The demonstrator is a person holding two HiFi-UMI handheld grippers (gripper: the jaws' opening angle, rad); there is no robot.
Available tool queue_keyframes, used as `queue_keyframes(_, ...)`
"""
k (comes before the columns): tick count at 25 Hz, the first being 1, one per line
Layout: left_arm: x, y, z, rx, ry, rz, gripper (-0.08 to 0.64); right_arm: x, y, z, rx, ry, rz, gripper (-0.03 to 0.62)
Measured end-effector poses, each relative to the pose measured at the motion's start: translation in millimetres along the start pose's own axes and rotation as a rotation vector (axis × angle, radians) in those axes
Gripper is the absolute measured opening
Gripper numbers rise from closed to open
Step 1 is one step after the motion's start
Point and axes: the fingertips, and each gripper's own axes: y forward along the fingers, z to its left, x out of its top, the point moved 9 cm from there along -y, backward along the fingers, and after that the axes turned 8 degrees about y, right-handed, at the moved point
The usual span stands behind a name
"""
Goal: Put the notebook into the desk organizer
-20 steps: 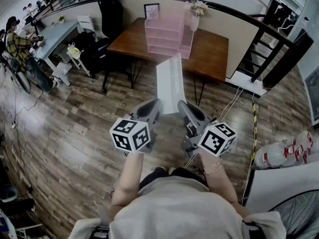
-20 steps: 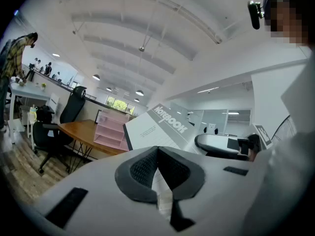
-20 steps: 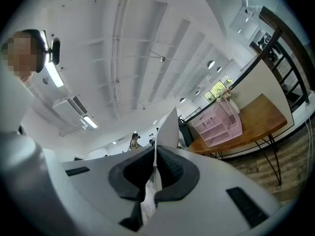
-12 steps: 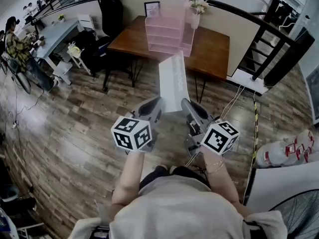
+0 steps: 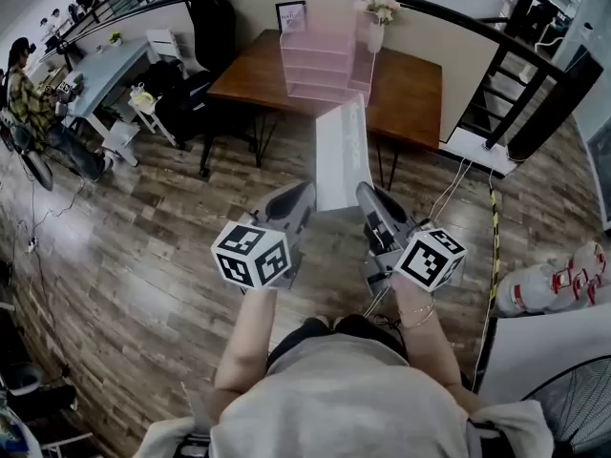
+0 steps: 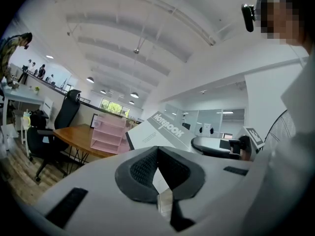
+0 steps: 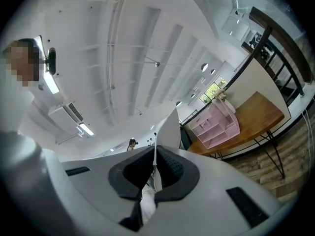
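- Right gripper (image 7: pixel 155 154): jaws clamped on the lower edge of the notebook (image 5: pixel 342 156), carried in mid-air.
- Left gripper (image 6: pixel 157 154): jaws together, empty, just beside the notebook.
- Desk organizer (image 5: pixel 320 65): pink, on the table (image 5: pixel 410 98), well ahead. Advised: approach squarely and line the notebook up with a shelf.

A brown wooden counter (image 5: pixel 410 103) stands at twelve o'clock on a wood-plank floor (image 5: pixel 134 256). A pink desk organizer (image 5: pixel 320 65) sits near the counter's middle. A small picture frame (image 5: pixel 290 17) is at its eleven o'clock and a vase of flowers (image 5: pixel 373 38) just beside it at two o'clock. Water jugs (image 5: pixel 549 289) lie on the floor at four o'clock.
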Motion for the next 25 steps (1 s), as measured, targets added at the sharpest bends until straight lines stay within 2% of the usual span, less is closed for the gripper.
queue_keyframes(7,-6,-2,19,0.004,-0.012,0.025,0.009,-13,15,-4,-0.019,0.025,-0.012,0.018)
queue_keyframes(14,-8,13,45,0.024,-0.047,-0.004,0.008,-8,42,-25,-0.018,0.027,0.005,0.018)
queue_keyframes(21,-6,52,96,0.079,-0.057,-0.002,0.009,11,105,-67,0.017,0.049,0.024,0.018)
queue_keyframes(25,11,92,135,0.092,-0.052,-0.002,0.009,34,153,-96,0.037,0.07,0.021,0.018)
